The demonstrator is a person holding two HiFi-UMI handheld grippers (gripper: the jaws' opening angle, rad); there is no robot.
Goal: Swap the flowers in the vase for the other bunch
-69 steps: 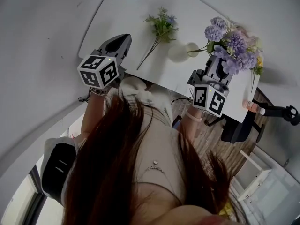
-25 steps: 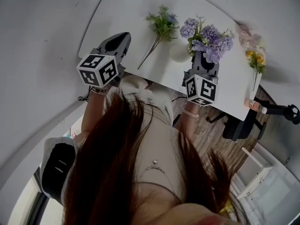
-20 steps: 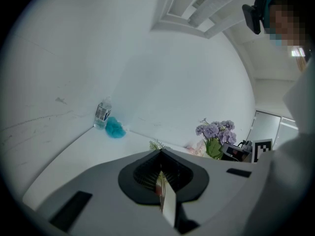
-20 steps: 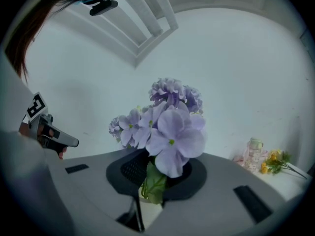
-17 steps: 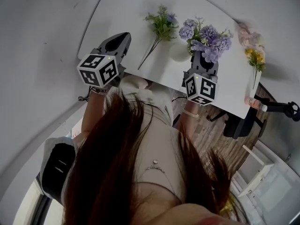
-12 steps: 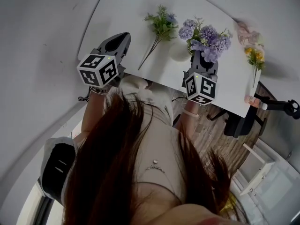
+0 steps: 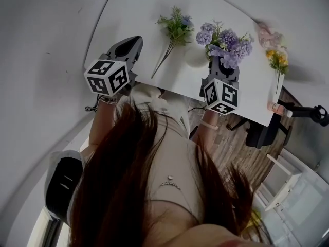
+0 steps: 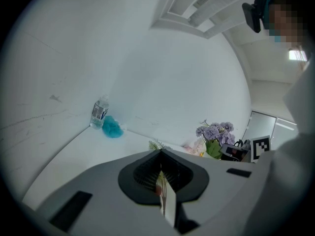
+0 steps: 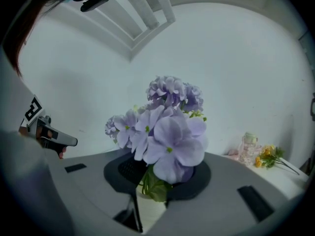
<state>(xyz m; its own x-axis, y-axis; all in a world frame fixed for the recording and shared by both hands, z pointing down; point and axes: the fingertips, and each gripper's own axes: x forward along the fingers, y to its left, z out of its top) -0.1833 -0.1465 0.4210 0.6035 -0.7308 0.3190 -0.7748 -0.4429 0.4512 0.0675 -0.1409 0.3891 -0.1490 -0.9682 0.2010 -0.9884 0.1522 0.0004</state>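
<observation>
Listing from the left: the left gripper (image 7: 127, 49) is held over the near edge of the white table (image 7: 133, 14), its jaws pressed together with nothing between them. Next, a small green sprig bunch (image 7: 177, 29) is laid flat on the table, apart from the vase and judged to be the discarded one. Next, the white vase (image 9: 151, 211) is stood near the table's front edge, and the purple bunch (image 7: 225, 39) is set upright in it. The right gripper (image 7: 222, 65) is placed just behind the vase; its jaws have just been opening and are parted, with the stems and leaves between them but no longer pinched. Further right, a yellow and pink posy (image 7: 277, 60) and a small bottle (image 7: 277, 108) are kept well clear. Hazards are noted: the light vase could be tipped, or the top-heavy blooms dragged out, if leaves are snagged by a jaw during withdrawal; a shallow seating of the stems cannot be ruled out.
</observation>
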